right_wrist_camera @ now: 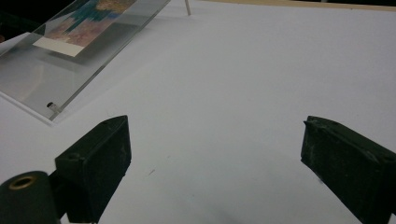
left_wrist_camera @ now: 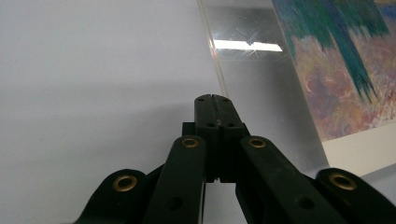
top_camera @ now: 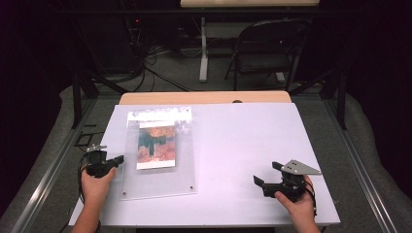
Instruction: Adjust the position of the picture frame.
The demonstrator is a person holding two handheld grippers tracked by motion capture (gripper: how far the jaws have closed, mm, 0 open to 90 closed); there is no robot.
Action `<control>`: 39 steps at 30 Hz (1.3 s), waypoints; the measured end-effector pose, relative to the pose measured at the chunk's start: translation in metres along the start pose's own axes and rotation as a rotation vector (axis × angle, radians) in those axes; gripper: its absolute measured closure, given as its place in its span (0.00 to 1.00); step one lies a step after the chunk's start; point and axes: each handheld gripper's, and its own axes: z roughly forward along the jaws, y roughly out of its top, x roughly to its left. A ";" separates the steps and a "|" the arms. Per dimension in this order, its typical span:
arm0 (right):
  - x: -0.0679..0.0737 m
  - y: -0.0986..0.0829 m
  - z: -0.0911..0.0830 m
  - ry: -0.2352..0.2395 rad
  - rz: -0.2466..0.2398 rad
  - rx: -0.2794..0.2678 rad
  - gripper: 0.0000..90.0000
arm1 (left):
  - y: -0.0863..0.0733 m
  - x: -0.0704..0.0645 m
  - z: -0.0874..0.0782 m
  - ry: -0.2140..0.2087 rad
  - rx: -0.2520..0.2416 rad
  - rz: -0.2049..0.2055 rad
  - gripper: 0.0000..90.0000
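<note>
A clear acrylic photo frame (top_camera: 160,182) lies flat on the left half of the white board (top_camera: 243,141), with a colourful teal and orange picture (top_camera: 155,145) under its plate. My left gripper (top_camera: 119,159) is shut with nothing between its jaws. Its tip sits just short of the frame's left edge (left_wrist_camera: 219,74), and the picture (left_wrist_camera: 336,70) lies beyond to the right. My right gripper (top_camera: 266,173) stands open over bare board at the front right, well apart from the frame (right_wrist_camera: 42,79). Its jaws are wide with nothing between them (right_wrist_camera: 217,140). A small metal pin (right_wrist_camera: 52,106) shows at the frame's near corner.
The white board covers a wooden tabletop (top_camera: 204,97). Behind the table stand a dark folding chair (top_camera: 269,48) and a white table leg (top_camera: 203,48), with cables (top_camera: 150,63) on the floor. The board's right half is bare.
</note>
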 end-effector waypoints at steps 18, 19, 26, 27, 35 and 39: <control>-0.001 0.000 0.000 0.004 0.018 0.003 0.09 | -0.001 -0.028 0.002 -0.056 0.021 0.013 1.00; -0.001 0.000 0.000 0.004 0.019 0.001 0.09 | -0.001 -0.030 0.003 -0.061 0.024 0.017 1.00; -0.002 0.000 -0.001 0.006 0.024 0.004 0.09 | 0.002 -0.028 0.010 -0.063 0.041 0.018 1.00; -0.002 0.000 -0.001 0.005 0.024 0.004 0.09 | 0.003 -0.026 0.013 -0.060 0.049 0.021 1.00; -0.003 -0.001 -0.001 0.007 0.030 0.001 0.09 | 0.005 -0.023 0.018 -0.092 0.066 0.019 1.00; -0.003 -0.001 -0.001 0.008 0.028 0.000 0.09 | 0.004 -0.027 0.018 -0.113 0.075 0.027 1.00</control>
